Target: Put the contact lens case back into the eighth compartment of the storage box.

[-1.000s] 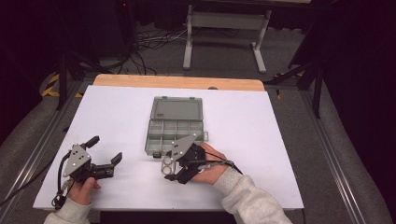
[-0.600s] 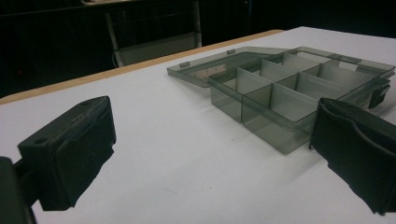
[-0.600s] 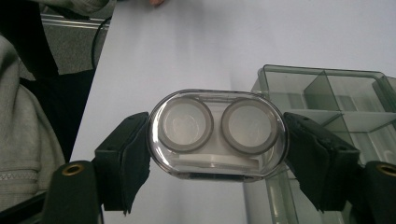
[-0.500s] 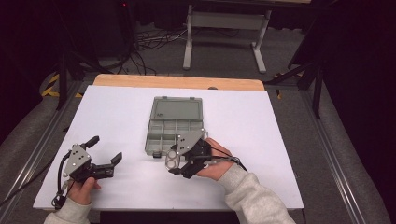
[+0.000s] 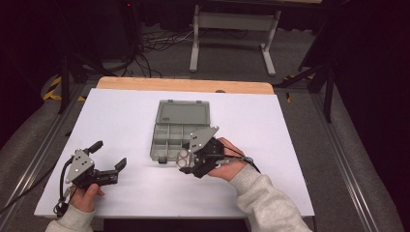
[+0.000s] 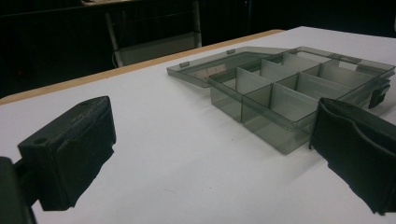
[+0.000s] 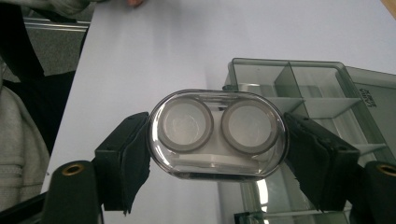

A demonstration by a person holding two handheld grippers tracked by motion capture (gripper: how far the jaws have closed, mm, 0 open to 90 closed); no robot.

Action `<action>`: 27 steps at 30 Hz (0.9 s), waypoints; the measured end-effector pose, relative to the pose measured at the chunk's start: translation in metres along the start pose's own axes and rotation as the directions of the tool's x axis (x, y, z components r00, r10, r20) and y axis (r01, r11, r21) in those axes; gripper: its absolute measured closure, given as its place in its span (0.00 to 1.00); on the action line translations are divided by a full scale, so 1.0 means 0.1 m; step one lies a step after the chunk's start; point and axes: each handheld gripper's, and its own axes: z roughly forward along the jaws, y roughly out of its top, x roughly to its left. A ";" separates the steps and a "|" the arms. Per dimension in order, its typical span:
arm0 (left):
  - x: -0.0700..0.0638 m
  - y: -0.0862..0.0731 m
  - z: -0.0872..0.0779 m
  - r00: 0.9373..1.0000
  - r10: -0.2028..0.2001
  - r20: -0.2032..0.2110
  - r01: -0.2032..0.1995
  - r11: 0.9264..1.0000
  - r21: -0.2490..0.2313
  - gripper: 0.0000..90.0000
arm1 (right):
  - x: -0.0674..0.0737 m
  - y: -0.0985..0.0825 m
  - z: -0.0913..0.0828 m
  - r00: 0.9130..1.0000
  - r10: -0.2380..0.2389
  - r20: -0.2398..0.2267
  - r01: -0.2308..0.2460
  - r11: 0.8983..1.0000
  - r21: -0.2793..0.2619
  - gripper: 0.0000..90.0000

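Gripping a clear oval case (image 7: 217,135) w/ two round wells side by side, the right tongs (image 7: 217,140) are clamped on its short ends, one pad at each end. In the high view the right tongs (image 5: 186,162) hold the case (image 5: 183,160) just above the white table (image 5: 290,145), at the near edge of the box (image 5: 169,140), a bit right of its near-left corner. The box is smoky grey, w/ dividers making several compartments, lid (image 5: 183,113) flat open on the far side. In the right gripper view the box (image 7: 327,93) sits behind and right of the case, apart from it as far as can be told. Left tongs (image 5: 107,162) rest low at the table's near-left, well apart from the box, jaws wide apart w/ nothing between them. In the left gripper view the box (image 6: 299,93) lies ahead to the right, near the right jaw.
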 end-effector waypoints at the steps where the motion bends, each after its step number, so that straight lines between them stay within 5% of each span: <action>1: 0.00 0.00 0.00 1.000 0.000 0.000 0.000 1.000 -0.001 0.01 | -0.01 0.00 -0.01 1.000 0.001 0.003 -0.001 1.000 0.001 0.29; 27: 0.00 0.00 0.00 1.000 0.001 0.001 -0.001 1.000 -0.001 0.01 | -0.25 -0.15 -0.16 0.997 0.048 0.065 -0.047 0.999 -0.008 0.29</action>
